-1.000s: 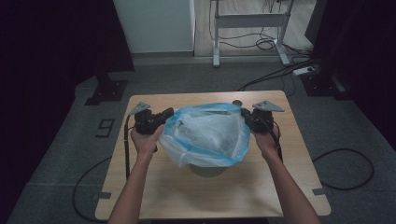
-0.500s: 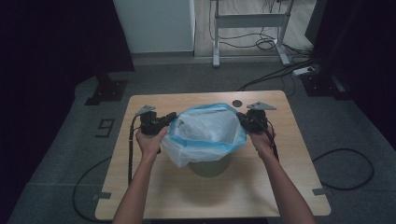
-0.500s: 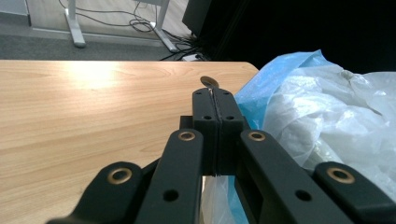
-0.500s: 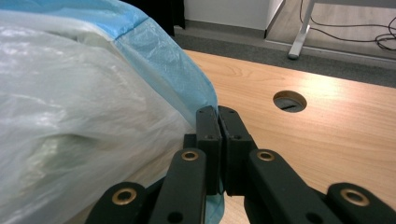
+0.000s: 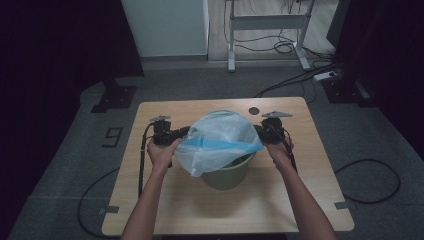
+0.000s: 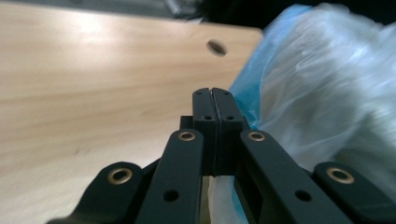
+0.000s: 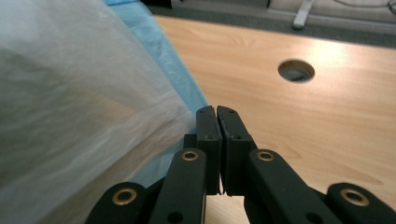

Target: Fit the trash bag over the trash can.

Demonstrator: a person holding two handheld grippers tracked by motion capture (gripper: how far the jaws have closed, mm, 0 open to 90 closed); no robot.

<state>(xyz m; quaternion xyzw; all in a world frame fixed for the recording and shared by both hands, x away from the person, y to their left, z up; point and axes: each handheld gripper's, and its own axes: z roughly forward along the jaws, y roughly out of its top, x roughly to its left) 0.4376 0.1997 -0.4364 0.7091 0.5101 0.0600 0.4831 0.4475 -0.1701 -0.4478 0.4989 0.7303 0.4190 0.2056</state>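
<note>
A translucent plastic bag (image 5: pixel 220 137) with a blue rim hangs stretched between my two grippers over a green bin (image 5: pixel 231 172) at the middle of the table. My left gripper (image 5: pixel 185 133) is shut on the bag's left edge, and my right gripper (image 5: pixel 258 132) is shut on its right edge. In the left gripper view the jaws (image 6: pixel 215 97) meet flat, with the bag (image 6: pixel 327 84) billowing to their right. The right gripper view has its gripper (image 7: pixel 217 112) shut too, beside the bag (image 7: pixel 70 93) and its blue rim (image 7: pixel 156 49) on the left.
The wooden table (image 5: pixel 165 205) has a round cable hole (image 5: pixel 254 110) behind the bin, also seen as the hole (image 7: pixel 296 71) ahead of the right jaws. A cable (image 5: pixel 142 165) trails along the left forearm. Bare tabletop lies in front of the bin and on both sides.
Both grippers have come down and slightly toward the person with the bag. The bag now drapes lower over the bin, its blue rim tipped to the front.
</note>
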